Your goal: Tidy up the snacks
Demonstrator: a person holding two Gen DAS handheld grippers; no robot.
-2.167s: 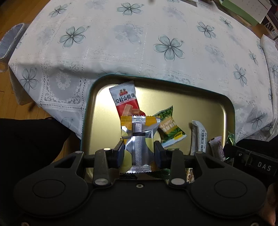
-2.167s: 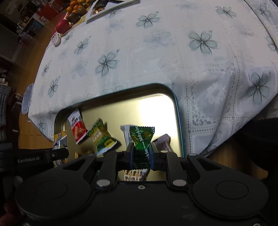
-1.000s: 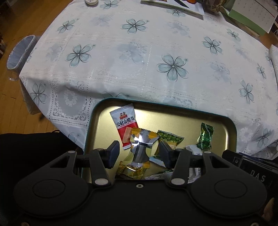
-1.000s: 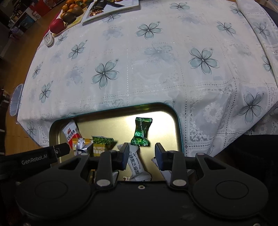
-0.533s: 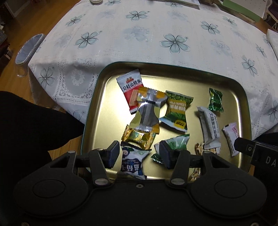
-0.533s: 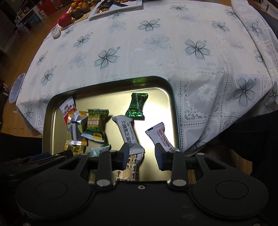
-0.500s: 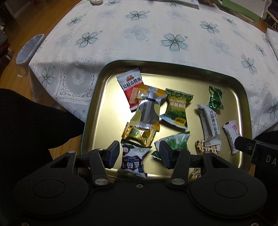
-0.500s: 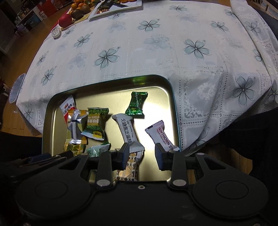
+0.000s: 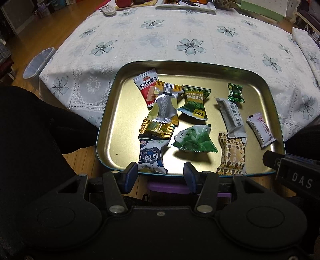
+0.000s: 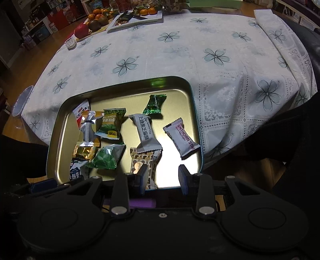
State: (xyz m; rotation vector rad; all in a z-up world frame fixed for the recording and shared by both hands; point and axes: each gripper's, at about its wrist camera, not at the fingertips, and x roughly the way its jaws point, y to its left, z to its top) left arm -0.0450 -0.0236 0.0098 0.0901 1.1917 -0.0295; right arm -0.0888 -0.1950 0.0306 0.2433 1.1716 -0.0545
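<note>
A gold tin tray [image 9: 120, 112] [image 10: 180, 94] sits at the near edge of the table and holds several wrapped snacks. Among them are a silver-and-orange packet [image 9: 165, 104] [image 10: 89, 128], a small green candy [image 9: 235, 93] [image 10: 155, 104], a red packet [image 9: 147, 86], a white hawthorn strip [image 9: 261, 129] [image 10: 182, 138] and a blue-and-white packet [image 9: 151, 156]. My left gripper [image 9: 160, 176] hangs open over the tray's near rim, nothing between its fingers. My right gripper [image 10: 163, 176] is open too, empty, above the tray's near right corner.
The flowered tablecloth [image 9: 180, 36] covers the table beyond the tray. Fruit [image 10: 96, 20] and a white plate [image 10: 138, 18] stand at the far edge. A person's dark-clothed legs [image 9: 30, 130] flank the tray. Wooden floor [image 9: 84, 158] shows below.
Both grippers have drawn back toward the tray's near edge, so the whole tray now shows. The silver-and-orange packet and green candy, held earlier, lie in the tray.
</note>
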